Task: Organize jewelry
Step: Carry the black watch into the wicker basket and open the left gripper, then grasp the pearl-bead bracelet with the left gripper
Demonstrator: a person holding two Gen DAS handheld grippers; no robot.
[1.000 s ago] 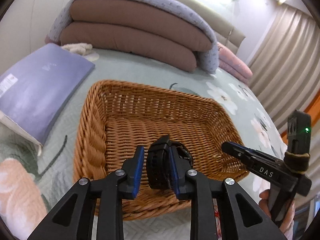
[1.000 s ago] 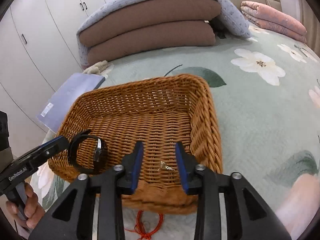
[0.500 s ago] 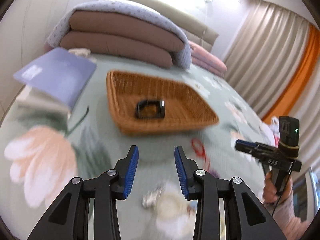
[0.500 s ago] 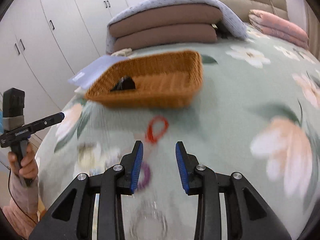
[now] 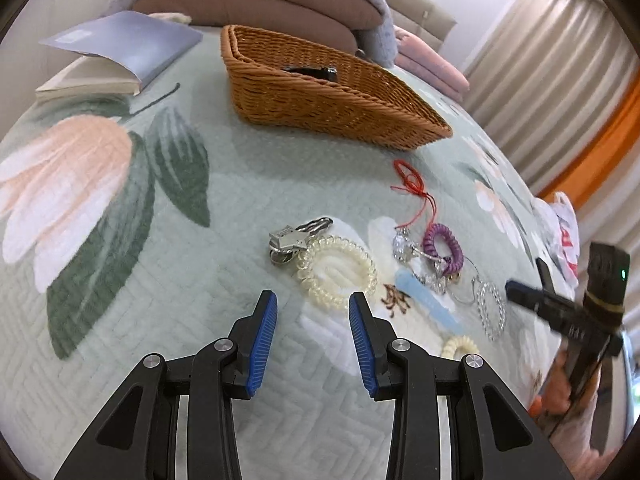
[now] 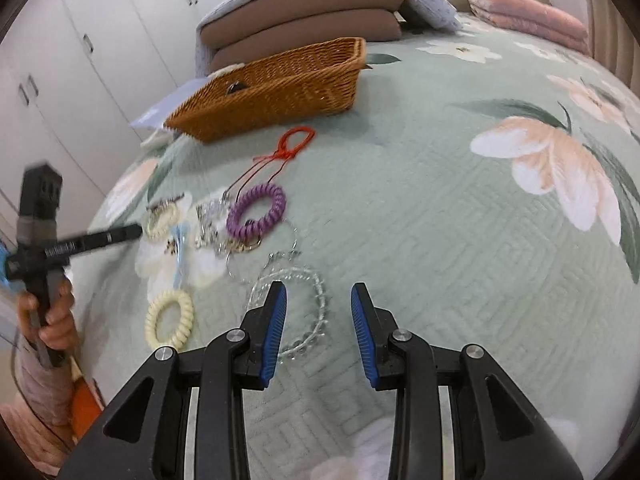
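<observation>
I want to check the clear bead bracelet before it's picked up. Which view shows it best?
The right wrist view: the clear bead bracelet lies close, just ahead of the open right tool, one finger overlapping it. The left wrist view shows it small and foreshortened near the edge.

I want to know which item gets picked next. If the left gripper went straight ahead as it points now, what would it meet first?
Probably the clear coil hair tie, lying just ahead of the open left gripper; depth is uncertain.

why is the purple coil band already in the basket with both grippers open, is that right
Not quite: the purple coil band lies on the bedspread, outside the basket, as the right wrist view shows. Both grippers, left and right, are open.
</observation>
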